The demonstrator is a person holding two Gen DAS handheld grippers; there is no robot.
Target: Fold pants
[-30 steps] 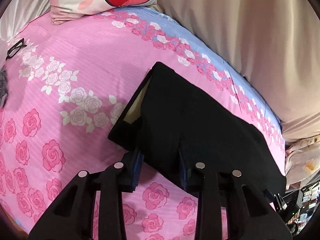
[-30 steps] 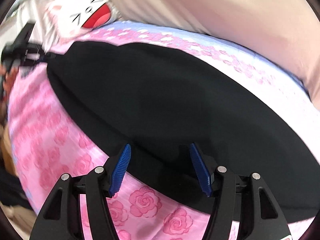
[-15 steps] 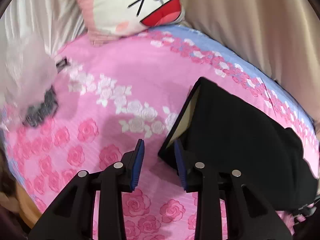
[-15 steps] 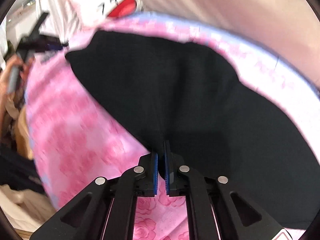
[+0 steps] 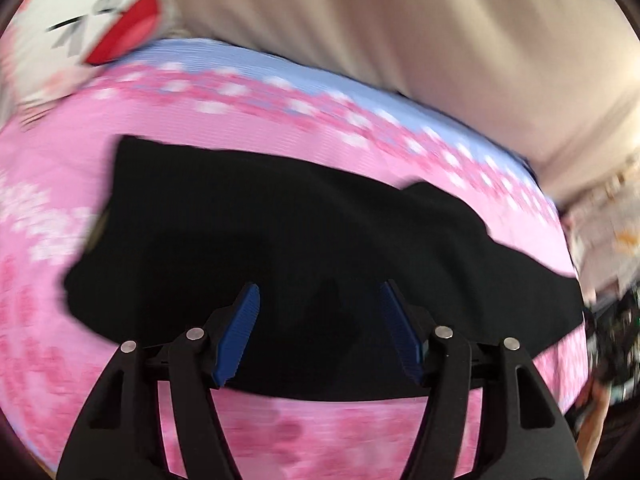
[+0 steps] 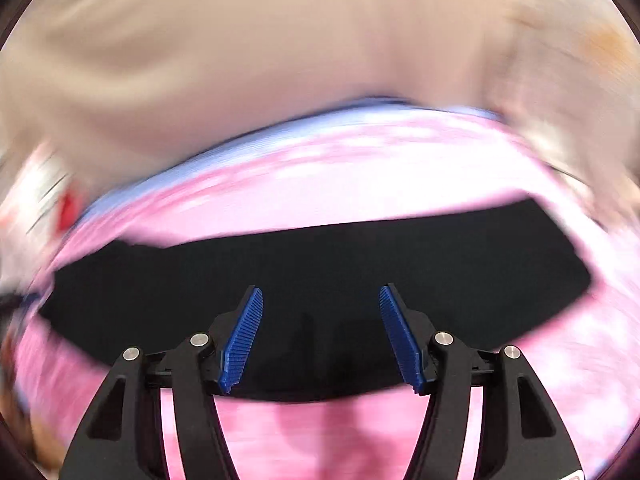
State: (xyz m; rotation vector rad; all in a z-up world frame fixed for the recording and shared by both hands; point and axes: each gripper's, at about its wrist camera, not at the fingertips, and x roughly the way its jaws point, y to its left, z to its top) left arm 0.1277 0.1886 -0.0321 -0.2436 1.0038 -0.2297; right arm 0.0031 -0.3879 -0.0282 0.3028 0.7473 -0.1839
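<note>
Black pants (image 5: 280, 240) lie spread flat on the pink rose-print bed sheet (image 5: 360, 432); they also show in the right wrist view (image 6: 320, 264) as a long dark band. My left gripper (image 5: 320, 332) is open, its blue pads held over the near edge of the pants, holding nothing. My right gripper (image 6: 320, 336) is open too, over the near edge of the pants, holding nothing. Both views are motion-blurred.
A white cartoon-face pillow (image 5: 92, 20) lies at the bed's far left. A beige curtain (image 5: 400, 32) hangs behind the bed, also in the right wrist view (image 6: 280, 48). Clutter (image 5: 612, 344) sits past the bed's right edge.
Both grippers have opened wide; the right was shut on the pants edge half a second ago. Both views have swung so the pants now lie across the frame.
</note>
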